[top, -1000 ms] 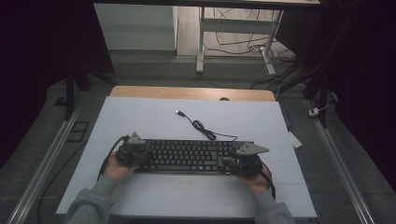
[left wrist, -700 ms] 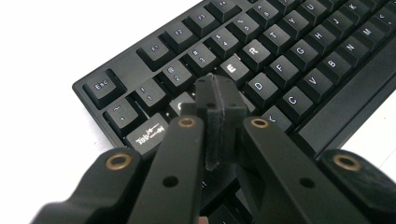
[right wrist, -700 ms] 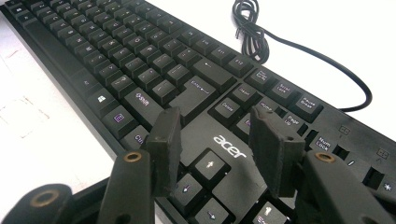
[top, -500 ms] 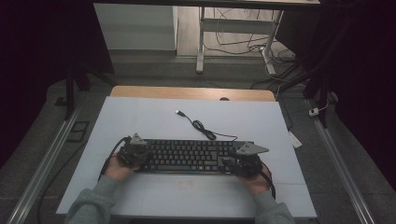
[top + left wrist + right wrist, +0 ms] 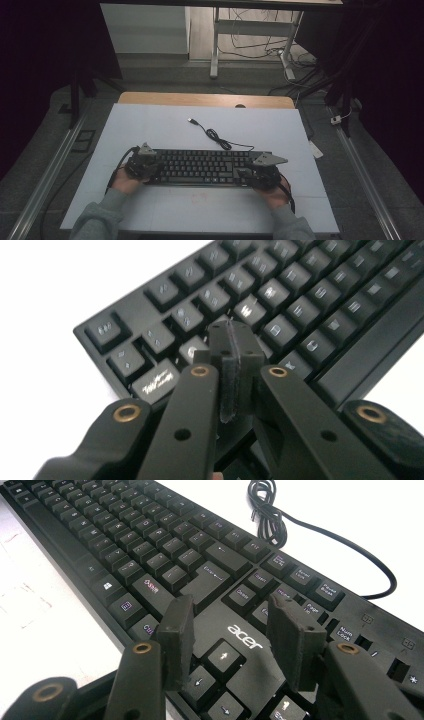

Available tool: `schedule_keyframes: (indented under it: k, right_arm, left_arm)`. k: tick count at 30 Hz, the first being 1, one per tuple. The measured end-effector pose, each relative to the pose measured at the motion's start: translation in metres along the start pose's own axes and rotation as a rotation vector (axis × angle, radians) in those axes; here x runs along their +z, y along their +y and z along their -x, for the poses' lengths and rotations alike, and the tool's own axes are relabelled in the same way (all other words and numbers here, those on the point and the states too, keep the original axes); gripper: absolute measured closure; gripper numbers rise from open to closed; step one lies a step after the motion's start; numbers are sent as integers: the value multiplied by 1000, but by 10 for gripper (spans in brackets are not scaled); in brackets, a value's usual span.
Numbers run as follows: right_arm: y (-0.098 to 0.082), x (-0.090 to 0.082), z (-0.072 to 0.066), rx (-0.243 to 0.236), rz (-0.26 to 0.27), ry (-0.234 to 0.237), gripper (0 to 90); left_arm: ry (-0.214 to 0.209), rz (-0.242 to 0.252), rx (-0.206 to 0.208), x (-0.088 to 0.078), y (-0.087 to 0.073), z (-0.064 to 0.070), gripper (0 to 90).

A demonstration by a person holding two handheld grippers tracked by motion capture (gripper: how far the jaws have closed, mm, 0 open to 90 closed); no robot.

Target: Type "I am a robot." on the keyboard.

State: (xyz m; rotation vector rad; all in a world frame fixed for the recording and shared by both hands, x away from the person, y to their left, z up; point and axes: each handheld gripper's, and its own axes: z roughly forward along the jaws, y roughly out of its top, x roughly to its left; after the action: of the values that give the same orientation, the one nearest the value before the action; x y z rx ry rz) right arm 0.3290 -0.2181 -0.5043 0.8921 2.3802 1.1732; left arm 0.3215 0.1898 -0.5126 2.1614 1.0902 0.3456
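Fingers point(image 5: 235, 347) of the left gripper point(image 5: 141, 165) are clenched together with nothing between them, their tips resting over the keys at the left end of the keyboard point(image 5: 205, 167). Its own view shows this closely: the pressed-together pads sit above the keys near the bottom-left corner of the keyboard point(image 5: 300, 305). Fingers point(image 5: 295, 640) of the right gripper point(image 5: 260, 176) stand apart, released, straddling the bare patch with the brand mark above the arrow keys of the keyboard point(image 5: 150, 545); whether they touch it I cannot tell.

From the high view the whole layout is plain: the keyboard lies across the white surface point(image 5: 150, 125) closer to its near edge, with a hand point(image 5: 125, 182) at the left end and another hand point(image 5: 275, 196) at the right. Its cable point(image 5: 215, 136) runs from the back toward the far edge, coiled partway along. The right gripper view shows that coil of cable point(image 5: 272, 515) up close behind the keys.
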Motion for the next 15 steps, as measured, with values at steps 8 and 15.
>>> schedule_keyframes:
  k: [8,15]
  right_arm:
    - [0,-1,1,1,0,-4,541]
    - [0,-1,1,1,6,3,538]
  left_arm:
    - [-22,99,-52,-14,3,-4,711]
    - [-15,120,-82,-17,3,-7,445]
